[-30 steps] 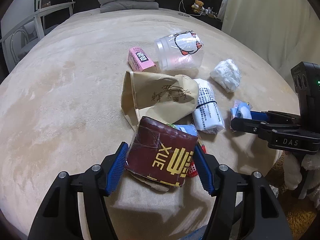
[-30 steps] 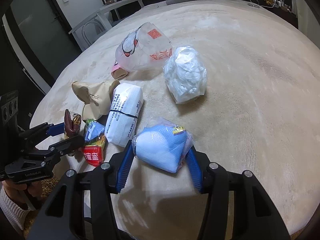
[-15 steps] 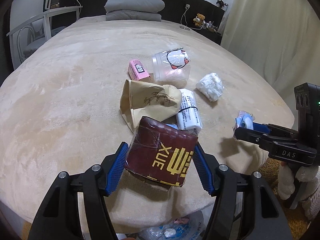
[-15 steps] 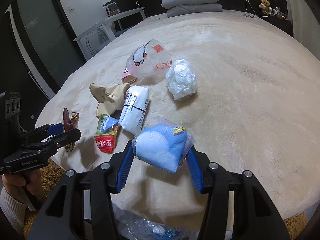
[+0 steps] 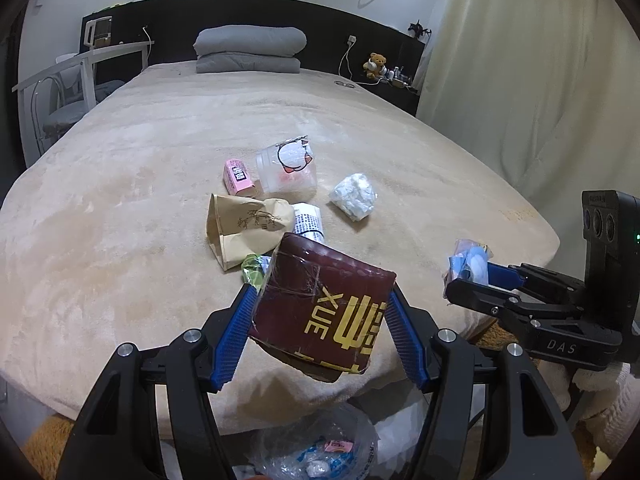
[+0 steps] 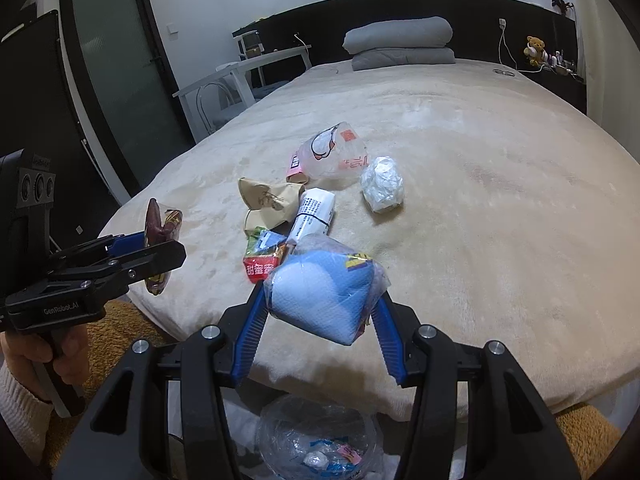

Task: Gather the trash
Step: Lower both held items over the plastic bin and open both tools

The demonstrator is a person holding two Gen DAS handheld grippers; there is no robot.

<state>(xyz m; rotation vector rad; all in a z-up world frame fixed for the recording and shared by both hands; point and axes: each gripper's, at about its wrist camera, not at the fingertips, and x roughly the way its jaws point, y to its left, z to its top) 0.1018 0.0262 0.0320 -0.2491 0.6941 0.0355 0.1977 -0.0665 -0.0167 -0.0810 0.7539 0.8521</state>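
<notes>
My left gripper [image 5: 320, 332] is shut on a dark red wrapper with yellow print [image 5: 324, 312], held past the bed's foot edge. It also shows in the right wrist view [image 6: 160, 240]. My right gripper [image 6: 316, 312] is shut on a blue-and-white tissue pack [image 6: 324, 292], also seen in the left wrist view [image 5: 468, 260]. Below both, a bin lined with clear plastic [image 6: 316, 440] [image 5: 316, 448] holds some wrappers. On the bed lie a brown paper bag [image 5: 244, 228], a pink carton [image 5: 238, 176], a clear printed bag [image 5: 288, 168], a white wad [image 5: 354, 196], a white printed pack [image 6: 314, 212] and a red-green snack packet [image 6: 262, 256].
The beige bed [image 5: 120, 200] fills both views, with grey pillows [image 5: 248, 48] at the head. A white desk and chair [image 5: 80, 80] stand at left, a curtain [image 5: 520, 80] at right, a dark door [image 6: 112, 80] beyond. An orange rug [image 6: 116, 340] lies on the floor.
Both grippers have pulled back and up from the bed with their items. The bed's foot edge and the lined bin below have come into view.
</notes>
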